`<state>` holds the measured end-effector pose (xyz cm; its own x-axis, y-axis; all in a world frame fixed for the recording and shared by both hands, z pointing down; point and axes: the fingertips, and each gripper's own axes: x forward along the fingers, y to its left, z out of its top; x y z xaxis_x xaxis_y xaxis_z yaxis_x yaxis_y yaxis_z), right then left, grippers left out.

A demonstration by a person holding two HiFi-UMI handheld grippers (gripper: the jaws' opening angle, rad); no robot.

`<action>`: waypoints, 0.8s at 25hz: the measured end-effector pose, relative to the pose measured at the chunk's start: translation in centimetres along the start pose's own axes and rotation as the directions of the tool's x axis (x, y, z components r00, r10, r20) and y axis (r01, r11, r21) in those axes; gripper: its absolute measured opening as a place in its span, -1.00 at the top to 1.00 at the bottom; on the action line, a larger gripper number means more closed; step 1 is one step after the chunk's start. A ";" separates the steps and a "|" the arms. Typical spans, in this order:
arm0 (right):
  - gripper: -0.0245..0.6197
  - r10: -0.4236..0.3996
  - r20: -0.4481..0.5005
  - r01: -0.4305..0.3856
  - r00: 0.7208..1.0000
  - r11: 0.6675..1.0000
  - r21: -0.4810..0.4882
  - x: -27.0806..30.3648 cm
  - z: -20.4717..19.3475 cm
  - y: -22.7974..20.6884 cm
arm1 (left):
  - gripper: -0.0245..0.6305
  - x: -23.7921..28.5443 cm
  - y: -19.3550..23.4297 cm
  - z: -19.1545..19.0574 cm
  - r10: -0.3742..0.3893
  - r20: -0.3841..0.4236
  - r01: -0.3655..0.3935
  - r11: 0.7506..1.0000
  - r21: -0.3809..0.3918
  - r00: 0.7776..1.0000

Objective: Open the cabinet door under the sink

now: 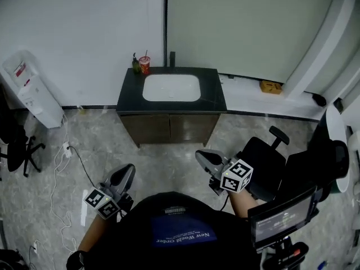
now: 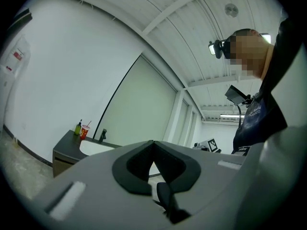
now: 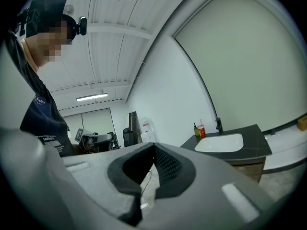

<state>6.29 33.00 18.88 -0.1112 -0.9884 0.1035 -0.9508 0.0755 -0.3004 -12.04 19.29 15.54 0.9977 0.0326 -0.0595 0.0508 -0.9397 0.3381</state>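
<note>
The cabinet (image 1: 169, 129) stands under the sink (image 1: 171, 88) against the far wall. Its 2 doors lie flush and closed, so by my reading the opening has not started. A cup (image 1: 144, 65), a bottle (image 1: 135, 64) and a tap (image 1: 172, 58) stand along the back of the countertop (image 1: 214, 97), clear of the doors.

Both grippers are well apart from the cabinet, held low in front of the person, roughly level and aimed towards it. This looks like the carry of an approach rather than a reach.

The left gripper (image 1: 126, 172) has its jaws pressed fully together with nothing between them. The right gripper (image 1: 202, 156) shows the same: pads meeting, nothing held. Closed and empty suits the approach, since there is nothing to grip yet.

No handle can be made out on either door, so the grip will probably have to find a door edge or the middle seam. The office chair (image 1: 261, 159) sits just beside the right gripper and could crowd that side.
</note>
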 end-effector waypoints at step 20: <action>0.92 -0.200 -0.010 0.200 0.980 0.979 -0.028 16.4 4.3 -6.5 | 0.92 9.7 18.6 5.0 -0.251 -0.063 0.249 0.968 -0.042 0.966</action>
<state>11.94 15.73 18.42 0.0783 -0.9822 0.1706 -0.9617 -0.1195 -0.2466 -1.63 0.40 16.55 0.9538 0.2887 -0.0833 0.2992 -0.8868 0.3522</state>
